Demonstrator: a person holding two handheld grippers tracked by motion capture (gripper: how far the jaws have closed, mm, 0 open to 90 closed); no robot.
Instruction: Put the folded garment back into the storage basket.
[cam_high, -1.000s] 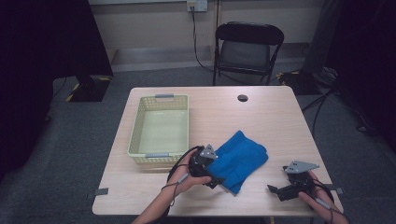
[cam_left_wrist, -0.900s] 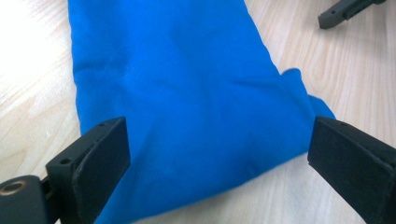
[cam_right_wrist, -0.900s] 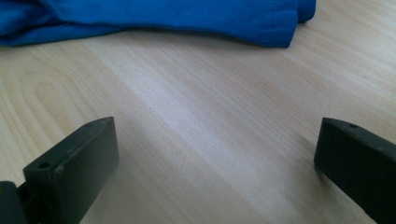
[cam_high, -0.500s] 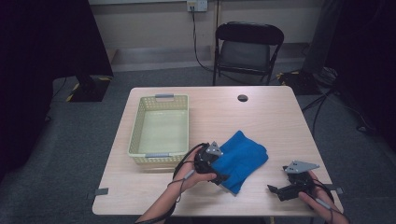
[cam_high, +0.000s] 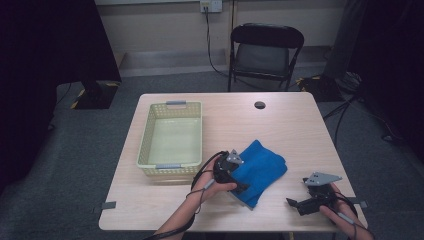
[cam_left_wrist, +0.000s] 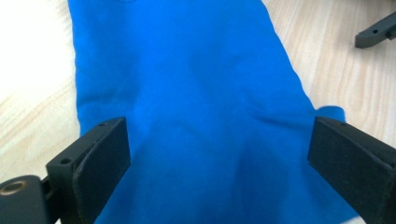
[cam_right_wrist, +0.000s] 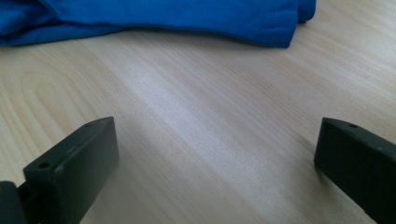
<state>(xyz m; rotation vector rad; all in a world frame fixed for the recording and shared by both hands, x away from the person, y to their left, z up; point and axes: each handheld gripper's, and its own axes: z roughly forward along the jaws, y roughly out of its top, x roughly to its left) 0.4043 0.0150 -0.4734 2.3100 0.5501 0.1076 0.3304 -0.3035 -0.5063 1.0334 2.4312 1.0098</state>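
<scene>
A folded blue cloth (cam_high: 260, 170) lies on the wooden table (cam_high: 280, 125), right of a pale yellow basket (cam_high: 172, 137). My left gripper (cam_high: 239, 186) hovers over the cloth's near-left part. In the left gripper view its jaws stand wide open above the blue cloth (cam_left_wrist: 196, 102), with nothing between them. My right gripper (cam_high: 295, 205) rests low near the table's front right edge, open, its jaws spread over bare wood. The right gripper view shows the cloth's folded edge (cam_right_wrist: 187, 18) ahead.
The basket holds nothing. A small dark round disc (cam_high: 259, 105) sits near the table's far edge. A black folding chair (cam_high: 265, 50) stands behind the table. A jaw of the right gripper (cam_left_wrist: 376, 31) shows at the top right of the left gripper view.
My left gripper has moved to the right and slightly forward, further over the blue cloth. The right gripper has stayed where it was.
</scene>
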